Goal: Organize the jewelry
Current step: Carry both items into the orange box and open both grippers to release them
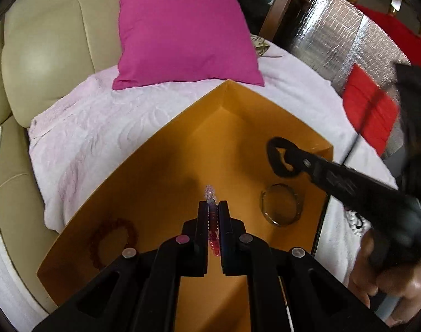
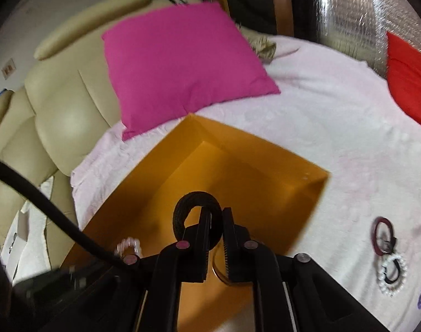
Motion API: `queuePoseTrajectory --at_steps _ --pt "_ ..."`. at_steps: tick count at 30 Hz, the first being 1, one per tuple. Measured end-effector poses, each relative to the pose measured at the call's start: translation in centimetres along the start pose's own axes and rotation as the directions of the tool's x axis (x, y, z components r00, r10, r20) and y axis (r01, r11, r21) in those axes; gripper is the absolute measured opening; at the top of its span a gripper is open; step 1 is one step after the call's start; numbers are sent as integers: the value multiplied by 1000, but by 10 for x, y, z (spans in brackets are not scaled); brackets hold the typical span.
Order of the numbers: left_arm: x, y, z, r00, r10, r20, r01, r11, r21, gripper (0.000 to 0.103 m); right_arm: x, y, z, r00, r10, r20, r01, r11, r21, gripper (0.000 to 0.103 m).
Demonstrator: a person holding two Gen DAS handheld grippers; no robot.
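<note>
Left gripper (image 1: 213, 207): jaws closed on a pink-to-clear beaded bracelet (image 1: 212, 229), clamped flat between the pads with a few pale beads poking past the tips; held above the floor of the orange box (image 1: 160, 171). Right gripper (image 2: 217, 215): jaws nearly closed, pinching one side of a black fabric ring (image 2: 195, 207), most of the loop standing free on the left side of the tips, also over the box. Already lying in the box: a dark red beaded bracelet (image 1: 113, 240) near the left wall and a metal bangle (image 1: 282, 204) toward the right. Outside on the white bed cover (image 2: 335, 110), right of the box: a pearl bracelet (image 2: 391, 274), a dark ring (image 2: 382, 235) and a purple item at the frame edge, too small to identify. Beyond: pink cushion (image 1: 182, 30), beige sofa back. Risks, judged: the black ring is gripped off-centre, so it may swing or slip out early; both grippers crowd the same box and could collide; a release from height may let the beads roll onto the bangle and tangle
</note>
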State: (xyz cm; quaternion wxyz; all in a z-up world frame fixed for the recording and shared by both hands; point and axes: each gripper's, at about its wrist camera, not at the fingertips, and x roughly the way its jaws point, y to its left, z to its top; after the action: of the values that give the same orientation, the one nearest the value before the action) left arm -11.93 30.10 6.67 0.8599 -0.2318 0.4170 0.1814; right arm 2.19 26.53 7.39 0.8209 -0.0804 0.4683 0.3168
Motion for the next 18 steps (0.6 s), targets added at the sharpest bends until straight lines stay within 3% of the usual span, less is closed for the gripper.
queuePoseTrajectory --at_steps 2,5,10,14,18 --pt "-2 -5 0 999 38 15 -38 999 13 7 10 2 7 1000 -6 -16 6 1000 16 11" --pt "-3 -9 0 997 71 29 -72 997 31 12 18 2 18 1000 -3 -28 4 999 41 29" --pt "-11 -16 2 988 118 103 -123 991 48 37 -17 -13 17 998 34 60 -40 993 108 36" --pt "-30 -36 -3 956 174 235 -196 978 74 49 -70 -36 -3 987 40 155 -60 989 132 36" --pt "-48 -74 -15 925 156 347 -210 970 122 63 -130 -72 -43 974 -40 222 2 986 167 37"
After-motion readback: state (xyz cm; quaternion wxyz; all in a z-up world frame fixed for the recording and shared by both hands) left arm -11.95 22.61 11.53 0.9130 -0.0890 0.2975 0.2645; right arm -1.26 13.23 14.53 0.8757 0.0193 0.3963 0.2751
